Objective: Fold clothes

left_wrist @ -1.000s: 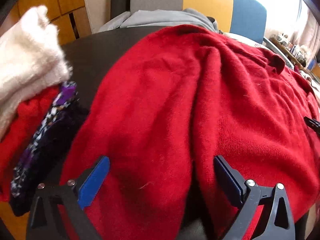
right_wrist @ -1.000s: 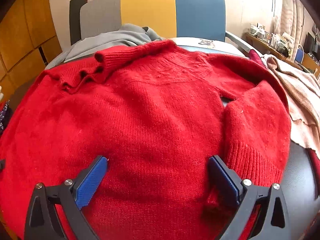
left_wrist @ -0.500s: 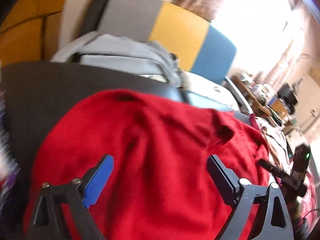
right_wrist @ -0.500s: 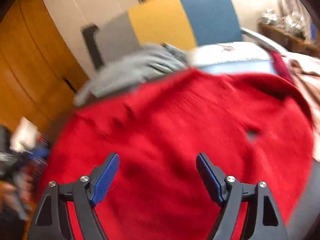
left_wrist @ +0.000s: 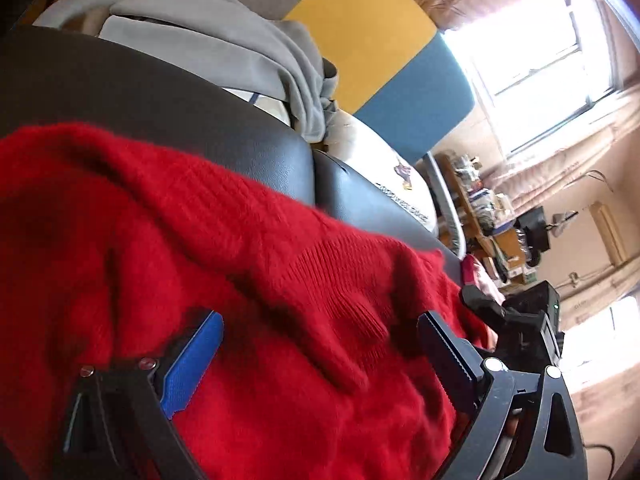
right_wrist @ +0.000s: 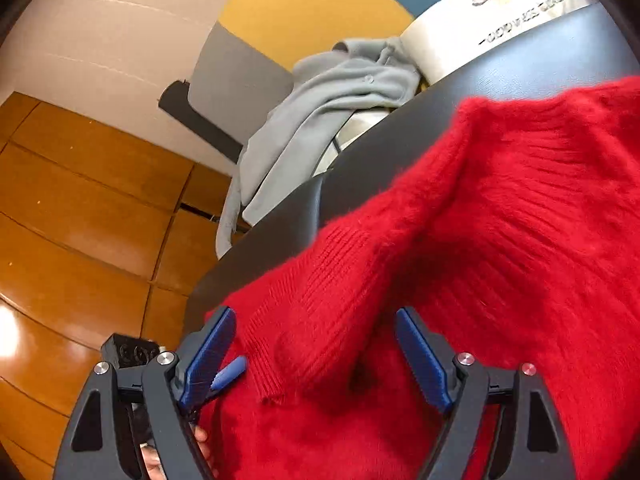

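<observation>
Both hand-held grippers stand with jaws spread wide, gripping nothing: the left hand-held gripper (left_wrist: 320, 354) hangs low over the body of the red sweater (left_wrist: 248, 280), and the right hand-held gripper (right_wrist: 316, 344) straddles a ribbed cuff (right_wrist: 308, 332) bunched between its blue pads without being pinched. The sweater lies rumpled across the dark worktop (left_wrist: 160, 96), its far edge short of the worktop's rim. Beyond it a grey garment (left_wrist: 224, 36) is draped over the chair. I'd judge this the pick-up before a fold: next, the right jaws need to clamp onto that cuff, the left onto a nearby edge, then both carry the sleeve across.
</observation>
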